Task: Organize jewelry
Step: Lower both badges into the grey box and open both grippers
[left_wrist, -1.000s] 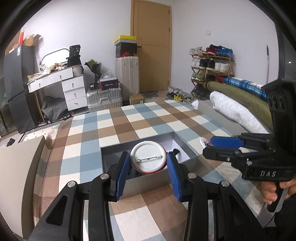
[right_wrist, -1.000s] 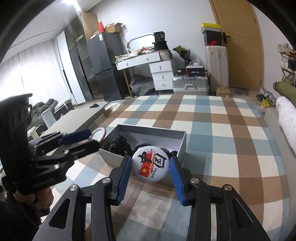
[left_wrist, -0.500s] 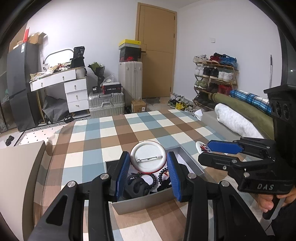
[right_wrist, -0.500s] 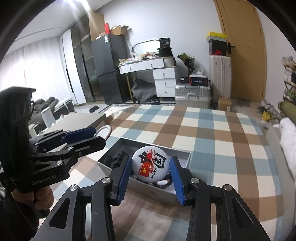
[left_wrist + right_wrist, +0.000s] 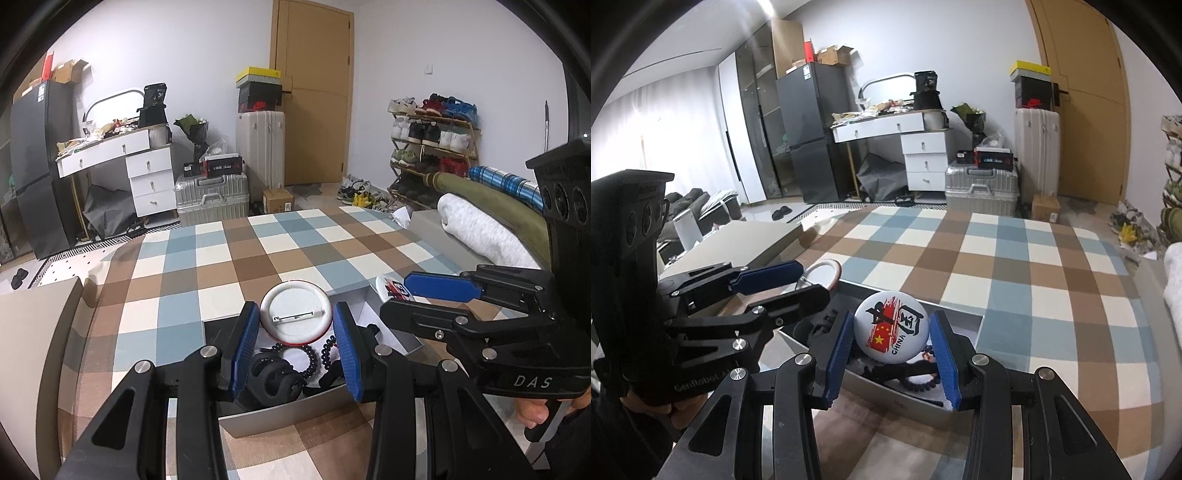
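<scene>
Blue rubber pads of the left gripper (image 5: pixel 295 334) press on both edges of a round white pin badge with a red rim (image 5: pixel 293 314), back side and pin bar facing the left wrist camera. Jaws partly closed, badge clamped upright between them, held above the shallow grey cardboard box (image 5: pixel 266 415).

Right gripper (image 5: pixel 892 338), same partial closure, clamps a second round white pin badge printed with a red flag, black characters and the word CHINA (image 5: pixel 890 328). Printed face is toward the right wrist camera. Badge is upright, also above the box (image 5: pixel 916 406).

Box sits on the blue, brown and cream checked cloth (image 5: pixel 258 266). Inside it: black spiral hair ties (image 5: pixel 314 360) and a black claw clip (image 5: pixel 271 380), lying together near the front wall. Other box contents are too hidden behind the fingers to tell.

Both grippers are near each other over the box, not touching. Each shows in the other's camera: the right one at the right edge of the left wrist view, a hand (image 5: pixel 533 415) on its grip; the left one at the left edge of the right wrist view.
</scene>
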Motion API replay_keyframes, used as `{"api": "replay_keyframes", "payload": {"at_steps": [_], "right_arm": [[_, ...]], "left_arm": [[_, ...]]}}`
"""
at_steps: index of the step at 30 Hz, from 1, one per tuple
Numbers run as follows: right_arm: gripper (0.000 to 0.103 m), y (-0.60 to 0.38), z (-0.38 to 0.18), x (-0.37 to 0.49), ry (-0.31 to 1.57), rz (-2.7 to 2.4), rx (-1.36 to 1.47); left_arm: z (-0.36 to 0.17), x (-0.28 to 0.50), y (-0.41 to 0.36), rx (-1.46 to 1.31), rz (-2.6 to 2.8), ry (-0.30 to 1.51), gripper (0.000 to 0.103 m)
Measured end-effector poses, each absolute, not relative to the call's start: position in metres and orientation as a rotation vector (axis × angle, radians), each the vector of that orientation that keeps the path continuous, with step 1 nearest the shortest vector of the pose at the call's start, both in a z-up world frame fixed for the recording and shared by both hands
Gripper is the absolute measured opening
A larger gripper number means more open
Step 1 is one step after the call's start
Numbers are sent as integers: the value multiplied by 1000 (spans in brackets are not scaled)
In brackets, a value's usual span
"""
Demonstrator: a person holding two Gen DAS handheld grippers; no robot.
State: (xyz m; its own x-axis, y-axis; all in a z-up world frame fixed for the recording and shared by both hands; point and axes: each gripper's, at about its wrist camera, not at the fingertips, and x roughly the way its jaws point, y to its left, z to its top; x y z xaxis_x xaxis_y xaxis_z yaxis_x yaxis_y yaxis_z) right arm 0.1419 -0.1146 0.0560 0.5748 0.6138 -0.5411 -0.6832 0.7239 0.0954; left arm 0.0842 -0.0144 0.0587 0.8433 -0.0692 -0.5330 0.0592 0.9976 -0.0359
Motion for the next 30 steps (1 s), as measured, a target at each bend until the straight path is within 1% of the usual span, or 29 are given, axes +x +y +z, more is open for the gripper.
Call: {"api": "replay_keyframes", "payload": {"at_steps": [30], "right_arm": [[42,-121,29,172,678,752,-55]], "left_arm": [[31,108,-25,13,-74,645,35]]}}
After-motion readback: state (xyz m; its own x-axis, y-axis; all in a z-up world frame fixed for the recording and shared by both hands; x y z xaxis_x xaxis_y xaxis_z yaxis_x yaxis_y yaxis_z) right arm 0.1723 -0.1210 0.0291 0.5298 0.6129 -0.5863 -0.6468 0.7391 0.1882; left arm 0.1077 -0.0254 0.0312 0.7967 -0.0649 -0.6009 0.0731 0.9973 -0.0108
